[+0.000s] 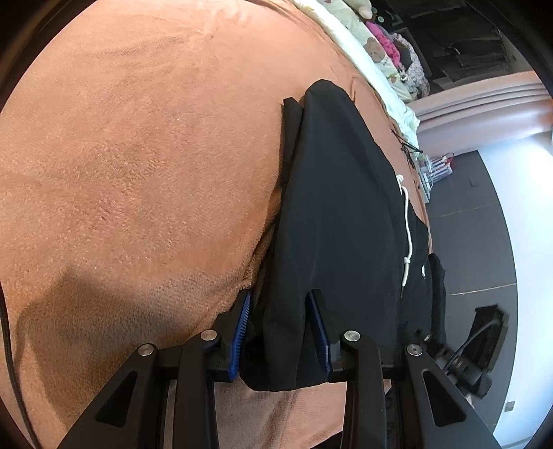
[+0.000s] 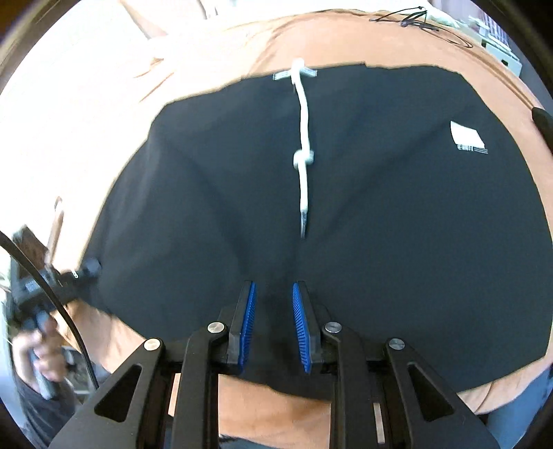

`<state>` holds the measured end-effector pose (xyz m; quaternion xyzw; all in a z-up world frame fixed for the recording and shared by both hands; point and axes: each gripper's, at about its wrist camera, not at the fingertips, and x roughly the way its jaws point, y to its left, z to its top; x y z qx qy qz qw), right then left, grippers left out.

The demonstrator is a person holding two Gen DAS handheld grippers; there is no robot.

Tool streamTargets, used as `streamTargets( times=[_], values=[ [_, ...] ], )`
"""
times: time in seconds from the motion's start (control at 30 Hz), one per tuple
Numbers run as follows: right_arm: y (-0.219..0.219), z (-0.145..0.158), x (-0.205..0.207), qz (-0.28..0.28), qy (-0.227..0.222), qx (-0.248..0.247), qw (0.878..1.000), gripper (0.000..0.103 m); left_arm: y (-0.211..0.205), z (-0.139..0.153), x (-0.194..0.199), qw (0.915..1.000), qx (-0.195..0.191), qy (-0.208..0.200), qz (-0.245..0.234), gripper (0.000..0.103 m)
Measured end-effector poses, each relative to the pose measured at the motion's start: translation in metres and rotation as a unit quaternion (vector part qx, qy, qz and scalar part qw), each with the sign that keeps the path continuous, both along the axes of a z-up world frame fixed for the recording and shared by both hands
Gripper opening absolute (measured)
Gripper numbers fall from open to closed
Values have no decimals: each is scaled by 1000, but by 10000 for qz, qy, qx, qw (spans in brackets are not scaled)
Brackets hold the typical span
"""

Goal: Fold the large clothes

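Observation:
A black garment point(image 1: 338, 214) with a white drawstring point(image 1: 407, 221) lies on an orange-brown fleece blanket point(image 1: 138, 155). My left gripper point(image 1: 281, 297) has its blue pads on either side of a bunched edge of the garment, which fills the gap between them. In the right wrist view the same garment point(image 2: 380, 224) spreads wide, with the drawstring point(image 2: 303, 145) down its middle and a white label point(image 2: 466, 136) at the right. My right gripper point(image 2: 274, 288) holds the garment's near edge between its blue pads. The left gripper shows blurred at the left edge of the right wrist view point(image 2: 79, 273).
The blanket point(image 2: 328, 45) covers a bed. A pale patterned quilt point(image 1: 376, 58) and a pile of pink and floral clothes point(image 1: 390, 45) lie at the far side. Black cables point(image 2: 414, 17) lie at the blanket's far edge. Dark floor point(image 1: 484, 214) runs beside the bed.

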<state>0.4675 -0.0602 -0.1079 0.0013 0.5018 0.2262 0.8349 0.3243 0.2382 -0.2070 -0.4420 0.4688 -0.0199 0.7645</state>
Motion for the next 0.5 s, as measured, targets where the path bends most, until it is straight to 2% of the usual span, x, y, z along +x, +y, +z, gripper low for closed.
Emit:
streamTargets(
  times=[0.07, 0.17, 0.3, 0.5],
  values=[
    [1, 6, 14, -4, 23, 180, 9998, 19, -1, 1, 0, 10000, 17, 4, 7, 35],
    [3, 10, 36, -166, -164, 23, 9997, 19, -2, 3, -1, 9999, 116, 12, -1, 35],
    [12, 9, 65, -208, -195, 49, 9996, 19, 0, 3, 0, 9999, 140, 28, -11, 35],
    [31, -10, 108, -153, -83, -107, 9998, 19, 2, 3, -2, 9999, 81, 3, 66, 35]
  ],
)
